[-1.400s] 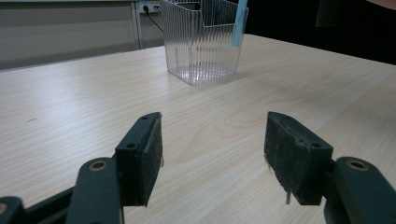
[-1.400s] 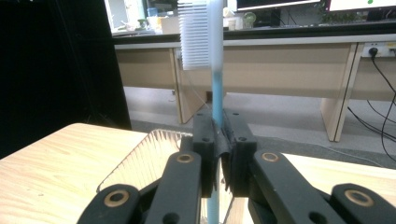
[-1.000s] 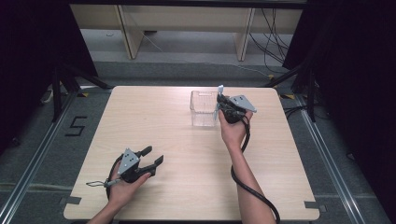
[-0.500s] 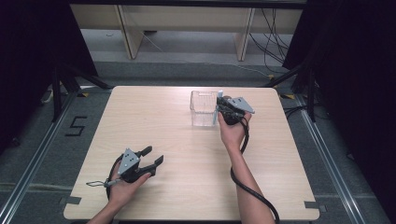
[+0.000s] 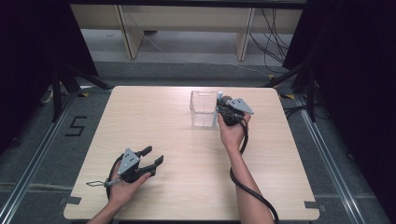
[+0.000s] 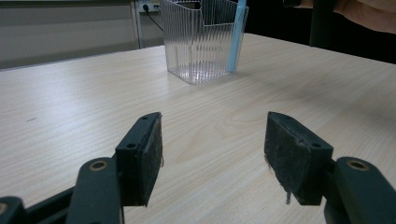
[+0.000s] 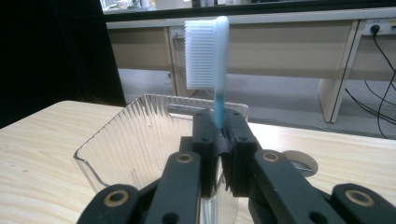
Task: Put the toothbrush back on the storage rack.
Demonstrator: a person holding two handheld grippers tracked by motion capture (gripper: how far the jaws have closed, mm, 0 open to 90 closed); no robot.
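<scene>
A toothbrush (image 7: 215,70) is clamped between the jaws of the right tongs (image 7: 219,140), gripped on its light blue handle and held upright, with the white bristle head rising well above the jaw tips and the bristles turned to the left in the right gripper view. Just beyond and to the left of these tongs a clear ribbed plastic box (image 7: 135,140) is seen, open at the top; the lower handle is seen against the box's near corner, and whether it touches the wall cannot be told. In the left gripper view the blue handle (image 6: 236,35) is seen standing against the corner of the box (image 6: 198,44), its lower end down at the table (image 6: 93,93).

In the high view the right tongs (image 5: 219,112) are held beside the box's (image 5: 203,109) right edge, the right hand (image 5: 232,130) wrapped around the body from below and the forearm stretched forward from the near edge of the table (image 5: 140,121), with the cable looping back along it.

The left tongs (image 5: 154,156) are held well apart from the box, near the front left of the table, with the jaws spread wide and nothing between them. They are pointed towards the box, held low and nearly level, and the left hand (image 5: 123,184) is cupped under the body.
</scene>
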